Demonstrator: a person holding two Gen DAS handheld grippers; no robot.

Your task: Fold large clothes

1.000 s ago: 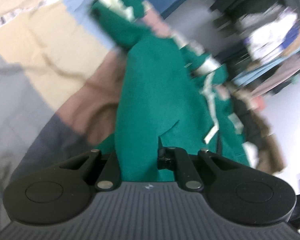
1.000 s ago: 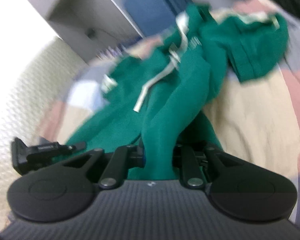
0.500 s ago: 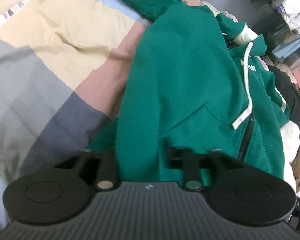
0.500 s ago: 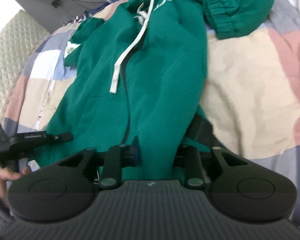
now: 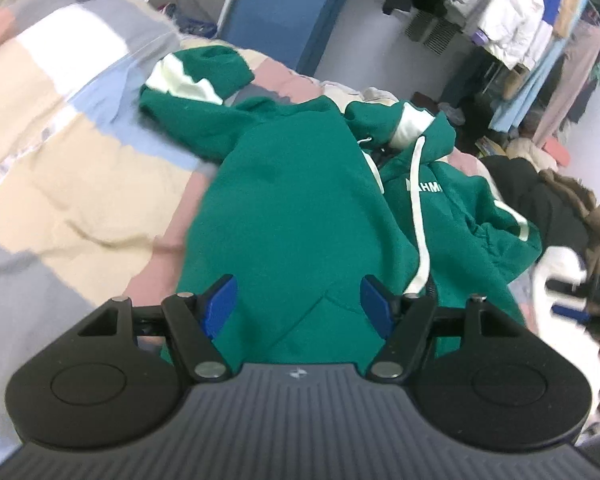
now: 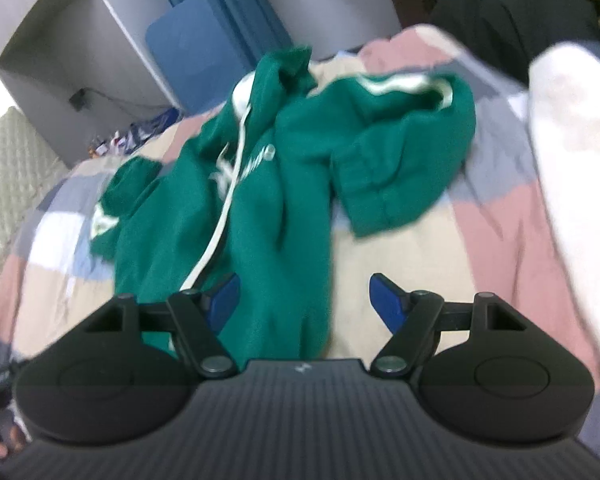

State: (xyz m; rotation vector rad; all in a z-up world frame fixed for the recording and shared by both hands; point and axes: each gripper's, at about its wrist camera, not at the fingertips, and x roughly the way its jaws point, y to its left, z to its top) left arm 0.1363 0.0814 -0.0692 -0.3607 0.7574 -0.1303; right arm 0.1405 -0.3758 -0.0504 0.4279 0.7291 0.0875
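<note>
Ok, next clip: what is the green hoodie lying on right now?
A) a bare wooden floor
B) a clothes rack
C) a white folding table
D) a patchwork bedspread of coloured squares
D: the green hoodie lies spread on the patchwork bedspread, whose beige, pink, blue and grey squares show around it in both wrist views.

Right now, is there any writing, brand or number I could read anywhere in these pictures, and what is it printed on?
"AHM": white letters on the chest of the green hoodie, beside the white drawstring in the left wrist view; a fold cuts the word off, so it is only part of it.
The same print in the right wrist view: too blurred to read.
Small white mark on each tool's grey body: a logo, not letters.
</note>
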